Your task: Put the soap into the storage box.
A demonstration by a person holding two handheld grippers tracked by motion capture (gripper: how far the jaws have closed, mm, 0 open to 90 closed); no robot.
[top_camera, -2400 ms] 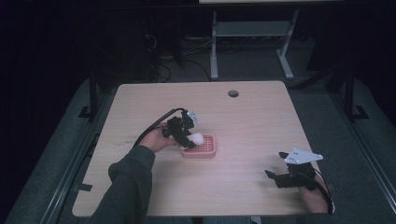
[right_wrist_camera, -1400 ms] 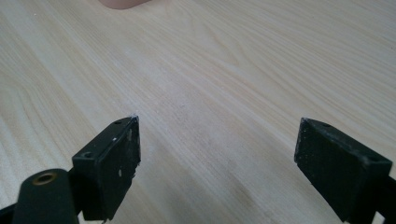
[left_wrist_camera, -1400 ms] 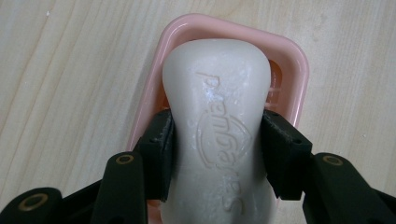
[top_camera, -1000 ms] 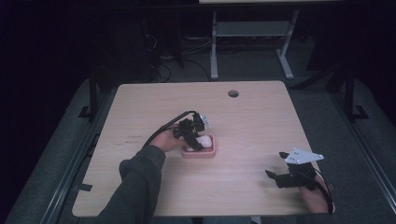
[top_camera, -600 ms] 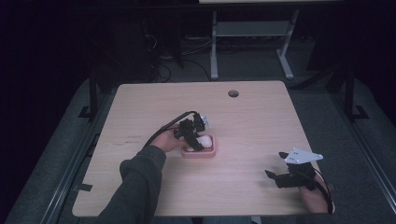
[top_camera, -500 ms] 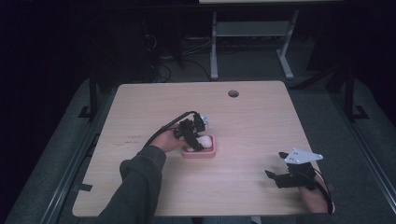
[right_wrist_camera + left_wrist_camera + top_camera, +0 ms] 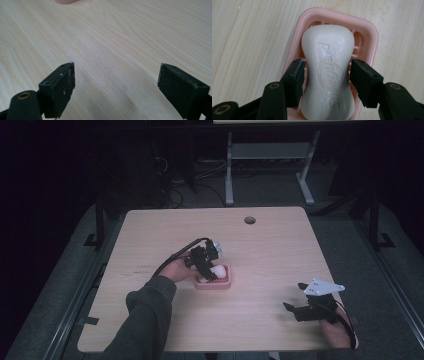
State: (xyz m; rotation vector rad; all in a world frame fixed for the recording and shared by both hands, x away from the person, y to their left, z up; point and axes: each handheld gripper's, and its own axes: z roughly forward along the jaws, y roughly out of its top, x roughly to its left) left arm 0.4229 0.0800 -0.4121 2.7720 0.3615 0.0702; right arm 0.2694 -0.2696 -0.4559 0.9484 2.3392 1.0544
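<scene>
A white soap bar (image 7: 328, 75) with embossed lettering lies in a pink ribbed soap dish (image 7: 369, 32) on the wooden table. My left gripper (image 7: 325, 67) hangs over the dish with its jaws closed against the bar's narrow waist. The high view places this left gripper (image 7: 207, 265), the soap (image 7: 218, 271) and the dish (image 7: 225, 283) near the table's middle. Close to the front right edge, my right gripper (image 7: 295, 311) rests low over the table. In its own view the right gripper (image 7: 116, 82) is wide open, with bare wood between the jaws.
The light wooden table (image 7: 270, 245) has a round cable hole (image 7: 249, 220) at the back. A metal frame with legs (image 7: 270, 155) stands on the dark floor behind it. A sliver of the pink dish (image 7: 66, 1) shows at the top of the right gripper view.
Since 2.4 s ago my left gripper carried the soap rightward from the dish's left edge to over the dish. It has held still for the last second. The right gripper has not moved.
</scene>
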